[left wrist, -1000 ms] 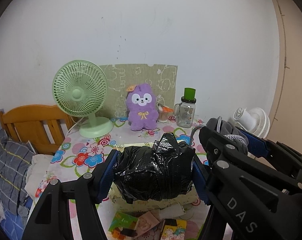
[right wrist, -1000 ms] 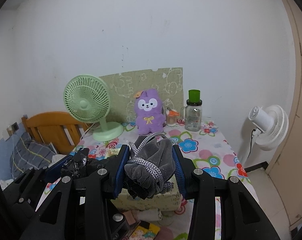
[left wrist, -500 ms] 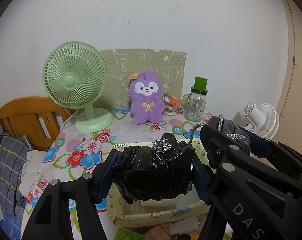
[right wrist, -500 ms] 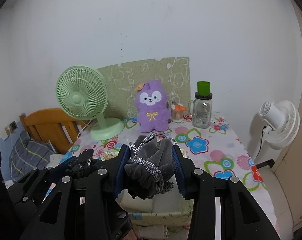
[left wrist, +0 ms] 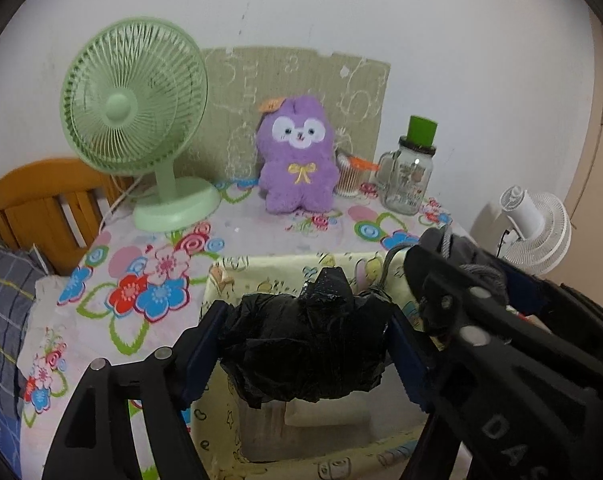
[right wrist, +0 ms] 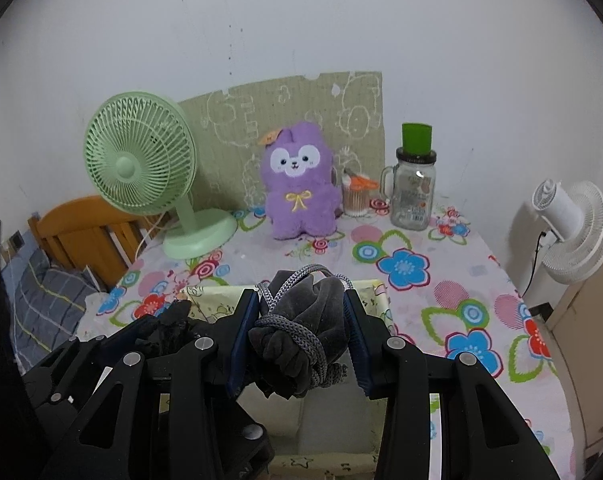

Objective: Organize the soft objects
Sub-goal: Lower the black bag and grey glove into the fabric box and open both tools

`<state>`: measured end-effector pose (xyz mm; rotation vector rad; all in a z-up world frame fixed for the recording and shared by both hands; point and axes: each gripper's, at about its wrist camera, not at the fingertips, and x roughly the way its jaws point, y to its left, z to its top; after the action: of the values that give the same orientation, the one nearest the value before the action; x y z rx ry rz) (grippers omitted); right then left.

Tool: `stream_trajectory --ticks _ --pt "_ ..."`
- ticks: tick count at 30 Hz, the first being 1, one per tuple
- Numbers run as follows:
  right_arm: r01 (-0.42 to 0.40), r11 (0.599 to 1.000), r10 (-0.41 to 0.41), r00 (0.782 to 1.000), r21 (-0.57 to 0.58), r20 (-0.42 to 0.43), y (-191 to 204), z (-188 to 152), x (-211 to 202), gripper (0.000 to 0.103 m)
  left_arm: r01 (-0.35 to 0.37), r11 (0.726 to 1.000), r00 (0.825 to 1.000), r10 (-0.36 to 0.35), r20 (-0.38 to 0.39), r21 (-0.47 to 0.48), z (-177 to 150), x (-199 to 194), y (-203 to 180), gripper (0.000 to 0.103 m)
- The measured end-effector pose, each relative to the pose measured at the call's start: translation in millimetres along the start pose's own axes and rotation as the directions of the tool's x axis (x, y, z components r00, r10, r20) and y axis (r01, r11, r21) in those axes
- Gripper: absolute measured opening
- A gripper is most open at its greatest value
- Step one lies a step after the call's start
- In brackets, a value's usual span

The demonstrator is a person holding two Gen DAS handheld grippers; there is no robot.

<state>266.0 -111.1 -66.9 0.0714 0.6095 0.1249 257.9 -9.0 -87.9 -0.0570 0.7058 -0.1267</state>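
Flowered table (left wrist: 113,280), fabric bin (left wrist: 261,276) now right under both grippers.
Left gripper (left wrist: 305,344) opening, black bag (left wrist: 305,344) still between pads; right gripper (right wrist: 301,332) clamps grey pouch (right wrist: 301,332). Drop starting.

I count two hand-held grippers, my left hand-held gripper (left wrist: 307,354) and my right hand-held gripper (right wrist: 301,340). Two fans: one pale green desk fan (right wrist: 141,160) and one white fan (right wrist: 573,228). One fluffy purple plush toy (right wrist: 299,184), one clear glass jar with a green lid (right wrist: 415,184), one crumpled black plastic bag (left wrist: 305,344), one grey cloth bundle tied with cord (right wrist: 301,336), one pale yellow fabric box (left wrist: 285,276), one wooden headboard (left wrist: 41,200).
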Motion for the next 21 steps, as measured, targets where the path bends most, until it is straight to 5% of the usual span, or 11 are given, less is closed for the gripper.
stream_trajectory --ticks 9,18,20,21 --pt "-0.018 1.000 0.018 1.000 -0.010 -0.007 2.7 -1.7 9.3 0.046 -0.017 1.000 1.000 0.017 -0.015 0.018 -4.5 4.8 2.2 0.101" --pt "-0.045 0.999 0.045 0.998 -0.004 -0.040 7.2 -3.8 22.1 0.050 -0.023 0.999 0.999 0.024 -0.046 0.031 -7.5 8.2 7.8 0.103" --pt "-0.071 0.997 0.070 0.996 -0.010 -0.060 8.9 -4.8 27.2 0.058 -0.037 0.999 0.998 0.038 -0.046 0.019 -7.2 9.3 12.3 0.103" --pt "-0.084 0.996 0.083 0.994 -0.012 -0.076 10.1 -5.7 30.6 0.075 -0.025 1.000 0.998 0.025 -0.050 0.006 -6.6 9.9 15.8 0.103"
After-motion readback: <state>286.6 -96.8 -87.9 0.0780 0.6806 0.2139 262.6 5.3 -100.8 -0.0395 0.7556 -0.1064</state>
